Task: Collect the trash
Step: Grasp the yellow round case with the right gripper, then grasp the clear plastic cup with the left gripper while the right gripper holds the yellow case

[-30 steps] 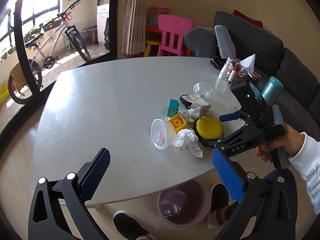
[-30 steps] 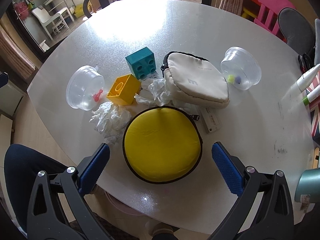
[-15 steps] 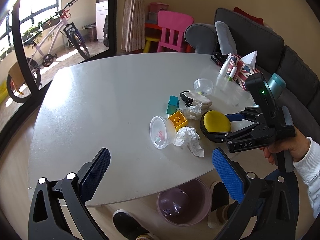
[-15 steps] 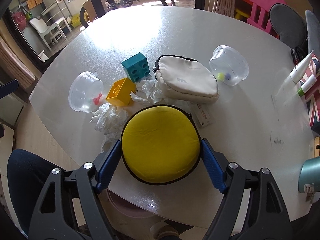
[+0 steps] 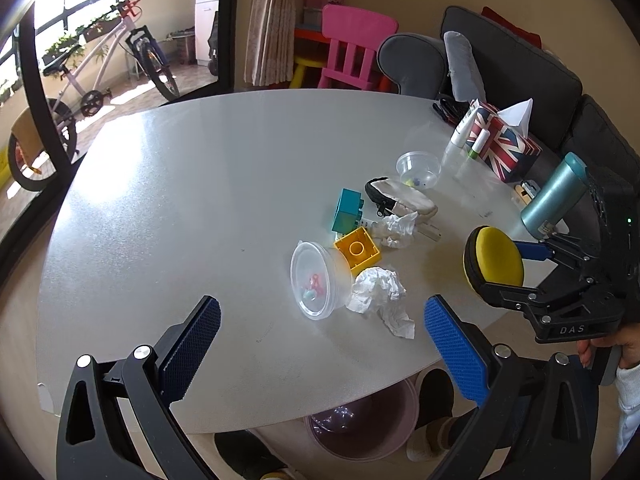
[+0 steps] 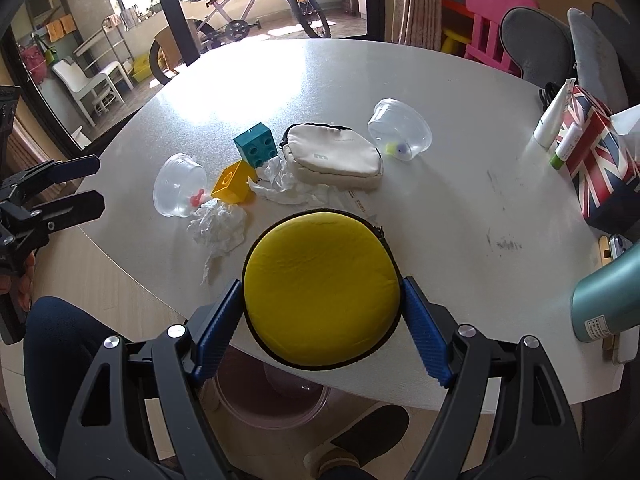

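My right gripper (image 6: pixel 322 316) is shut on a round yellow zip case (image 6: pixel 320 288), both blue pads pressing its sides, and holds it above the table's near edge. The left wrist view shows that gripper (image 5: pixel 508 268) carrying the case (image 5: pixel 496 258) at the right. My left gripper (image 5: pixel 320 332) hangs open over the table, nothing between its fingers. Just beyond it lies a crumpled white tissue (image 5: pixel 378 288) beside a tipped clear cup (image 5: pixel 316 280). A second tissue (image 5: pixel 396 226) lies against a beige pouch (image 5: pixel 404 200). A pinkish bin (image 5: pixel 360 428) stands on the floor under the table edge.
A yellow brick (image 5: pixel 357 248) and a teal brick (image 5: pixel 347 210) sit among the tissues. Another clear cup (image 5: pixel 418 168), a flag-pattern tissue box (image 5: pixel 504 148), tubes and a teal bottle (image 5: pixel 554 196) crowd the right side. A person's legs and shoes are beside the bin.
My right gripper closed on the yellow case and lifted it off the table, away from the tissues toward the near edge. My left gripper came slightly lower and closer to the table.
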Tool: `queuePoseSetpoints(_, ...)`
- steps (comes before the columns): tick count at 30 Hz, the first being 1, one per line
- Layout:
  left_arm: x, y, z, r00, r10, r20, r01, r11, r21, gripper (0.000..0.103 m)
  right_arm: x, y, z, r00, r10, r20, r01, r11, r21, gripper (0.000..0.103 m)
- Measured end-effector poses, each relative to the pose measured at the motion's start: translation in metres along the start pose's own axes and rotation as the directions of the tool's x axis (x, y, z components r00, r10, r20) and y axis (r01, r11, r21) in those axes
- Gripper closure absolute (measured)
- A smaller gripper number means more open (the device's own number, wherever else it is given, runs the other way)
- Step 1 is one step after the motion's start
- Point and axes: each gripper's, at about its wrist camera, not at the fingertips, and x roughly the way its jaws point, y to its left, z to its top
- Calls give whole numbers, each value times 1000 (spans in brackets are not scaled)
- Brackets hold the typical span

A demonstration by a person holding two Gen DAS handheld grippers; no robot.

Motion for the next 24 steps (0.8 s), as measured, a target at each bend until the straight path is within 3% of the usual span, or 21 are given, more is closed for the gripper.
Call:
queuePoseSetpoints(16,55,8,22,985,90,-149,-99,994,-50,5,-4,-5,-9,1000,4,8,-4,1000,14,25)
queuePoseSetpoints(20,63,11,20,984,75,-161,-86,994,-65,6,-4,-4,-9,1000,6,9,-7,1000,14,25)
queuePoseSetpoints(21,64,11,19,985,65,-161,-77,995,-67,8,-4,-4,-9,1000,7,9,-7,1000,13,25)
queuePoseSetpoints(24,67,14,16,985,19,-173,-34,996,-88,32,-2,-4,-9,1000,8,8,-8,1000,15,25)
